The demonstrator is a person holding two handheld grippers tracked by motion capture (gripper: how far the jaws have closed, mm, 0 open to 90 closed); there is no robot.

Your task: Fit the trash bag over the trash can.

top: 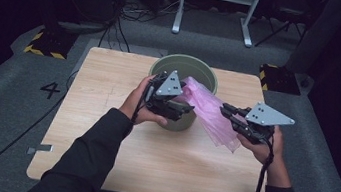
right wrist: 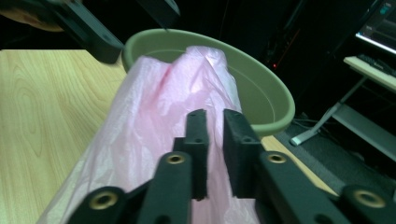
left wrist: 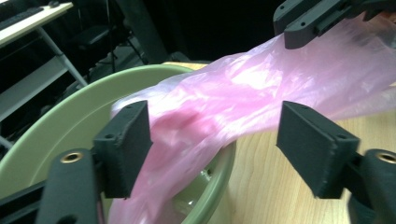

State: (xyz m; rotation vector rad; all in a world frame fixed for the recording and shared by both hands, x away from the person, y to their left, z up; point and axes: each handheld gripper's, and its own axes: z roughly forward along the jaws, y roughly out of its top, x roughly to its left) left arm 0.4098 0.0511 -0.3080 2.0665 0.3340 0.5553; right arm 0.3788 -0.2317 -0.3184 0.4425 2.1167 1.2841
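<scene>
At frame centre, the right hand-held gripper [top: 227, 111] is clamped on the pink plastic bag [top: 209, 111] draped from the green bucket [top: 165, 67]; the left hand-held gripper [top: 188, 107] straddles it, jaws apart.

Right gripper [right wrist: 215, 122] jaws nearly closed, pinching a fold of the pink plastic bag [right wrist: 154, 126] between the pads, thin gap visible between them. Bag runs from the jaws up and over the near rim of the green bucket [right wrist: 275, 100], its far end bunched up inside the bucket mouth; bucket sits on the light wooden table [right wrist: 42, 107]. Left gripper [right wrist: 98, 28] at top left, dark jaw parts just above the bucket rim and the bag's far end, contact with the bag not clear from here.
</scene>
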